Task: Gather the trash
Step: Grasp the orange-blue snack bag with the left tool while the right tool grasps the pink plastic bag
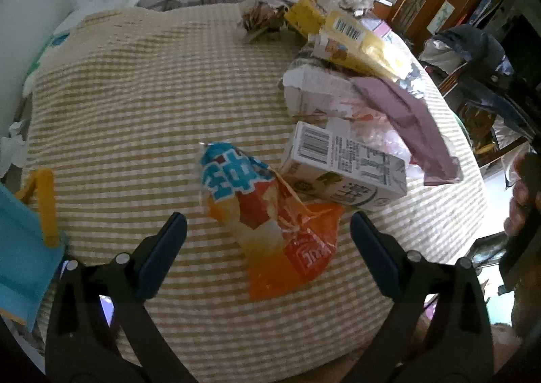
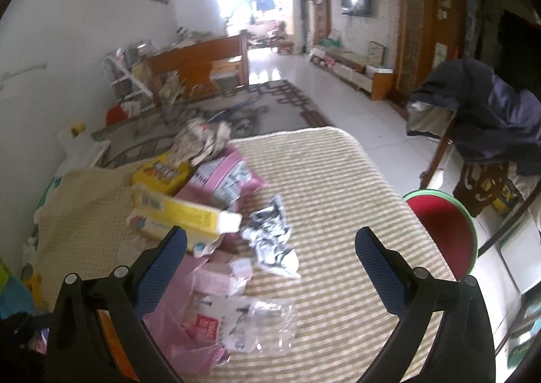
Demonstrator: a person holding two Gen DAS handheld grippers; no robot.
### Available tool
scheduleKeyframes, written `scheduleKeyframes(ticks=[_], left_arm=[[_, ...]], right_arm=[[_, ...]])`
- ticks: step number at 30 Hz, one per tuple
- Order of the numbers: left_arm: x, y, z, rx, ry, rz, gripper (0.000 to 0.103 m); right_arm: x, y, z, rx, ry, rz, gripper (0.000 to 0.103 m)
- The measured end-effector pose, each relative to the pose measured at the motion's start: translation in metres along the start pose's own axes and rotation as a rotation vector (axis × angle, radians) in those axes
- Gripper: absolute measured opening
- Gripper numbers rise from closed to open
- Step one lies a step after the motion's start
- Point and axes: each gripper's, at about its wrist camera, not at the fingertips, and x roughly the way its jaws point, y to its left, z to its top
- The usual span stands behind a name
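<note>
Daylight blows out the doorway at top centre of the right wrist view, glaring off the floor tiles. Both views are soft, slightly blurred, bent by fisheye and black in the corners.

Woven, ribbed cloth on the striped table cover, matt and rough. Glossy crinkled plastic film on the orange snack bag. Smooth printed cardboard on the white carton and yellow box. Clear shiny plastic wrapper. Textured blue pads on matt black plastic arms.
</note>
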Motion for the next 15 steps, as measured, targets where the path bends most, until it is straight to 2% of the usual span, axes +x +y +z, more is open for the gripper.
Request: scheduleKeyframes(ticks=[3, 4, 7, 11, 15], left_arm=[[0.014, 0.004, 0.000, -0.036, 0.061, -0.036, 0.076], [0.019, 0.005, -0.001, -0.049, 0.080, -0.039, 0.067], [0.024, 0.013, -0.002, -0.094, 0.096, -0.082, 0.064], [0.016, 0.011, -0.002, -0.068, 0.066, -0.062, 0.057], [-0.003, 0.017, 0.002, -0.068, 0.006, -0.040, 0.056]], right_arm=[[0.003, 0.007, -0.003, -0.042, 0.042, 0.035, 0.096], [0.003, 0.008, -0.004, -0.050, 0.054, 0.045, 0.096], [0.006, 0.012, -0.007, -0.065, 0.090, 0.075, 0.096], [0.015, 0.020, -0.008, -0.062, 0.161, 0.127, 0.096], [0.019, 0.037, -0.011, -0.088, 0.208, 0.199, 0.096]])
